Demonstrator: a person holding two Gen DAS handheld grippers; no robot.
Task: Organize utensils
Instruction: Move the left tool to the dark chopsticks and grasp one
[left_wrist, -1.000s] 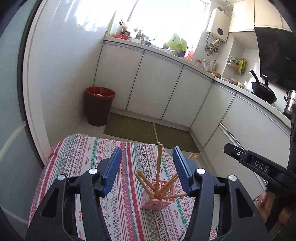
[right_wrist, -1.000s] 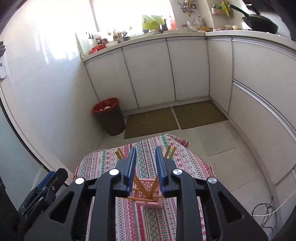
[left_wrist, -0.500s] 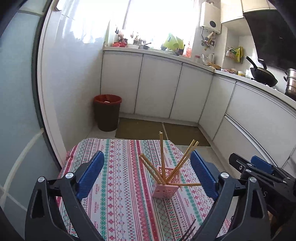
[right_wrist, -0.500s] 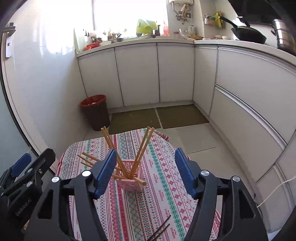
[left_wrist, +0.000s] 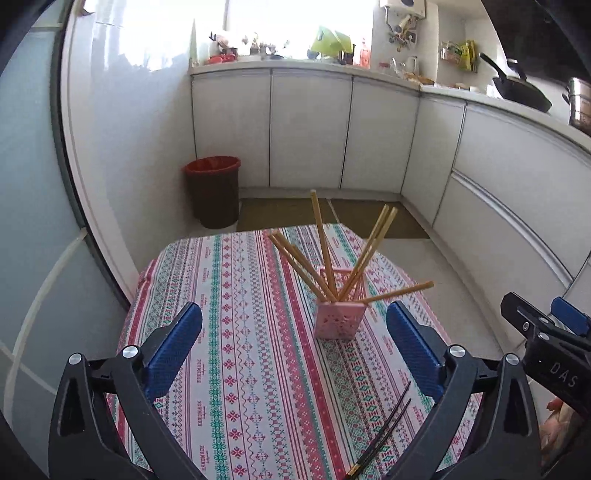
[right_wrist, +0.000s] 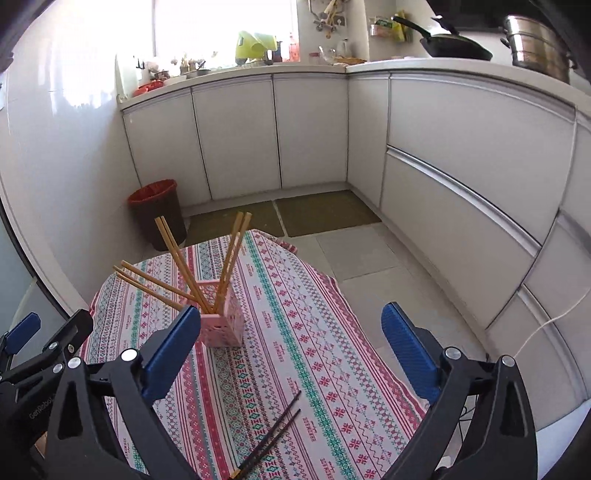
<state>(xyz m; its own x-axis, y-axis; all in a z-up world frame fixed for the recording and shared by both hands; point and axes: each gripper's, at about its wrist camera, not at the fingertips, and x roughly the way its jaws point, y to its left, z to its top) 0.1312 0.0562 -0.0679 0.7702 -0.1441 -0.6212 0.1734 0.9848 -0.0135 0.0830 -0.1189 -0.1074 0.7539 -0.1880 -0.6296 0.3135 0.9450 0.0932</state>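
A pink perforated holder (left_wrist: 340, 319) (right_wrist: 221, 326) stands on the patterned tablecloth (left_wrist: 229, 332) with several wooden chopsticks (left_wrist: 322, 243) (right_wrist: 177, 254) fanned out of it. A pair of dark chopsticks (left_wrist: 384, 432) (right_wrist: 273, 432) lies flat on the cloth near the front edge. My left gripper (left_wrist: 294, 317) is open, short of the holder, with nothing between its blue pads. My right gripper (right_wrist: 291, 317) hovers to the right of the holder; its jaws are opening and hold nothing. Each gripper shows at the edge of the other's view.
A red-rimmed bin (left_wrist: 214, 192) stands on the floor beyond the table, by white cabinets (right_wrist: 240, 136). Two floor mats (right_wrist: 325, 212) lie in front of them. The counter carries a wok (right_wrist: 454, 48) and a steel pot (right_wrist: 539, 48). The table's far edge drops to tiled floor.
Both grippers have drawn back from the holder and lowered, and both have spread their jaws wide. The right one had been nearly shut around the wooden chopsticks. The dark chopsticks have come into view.
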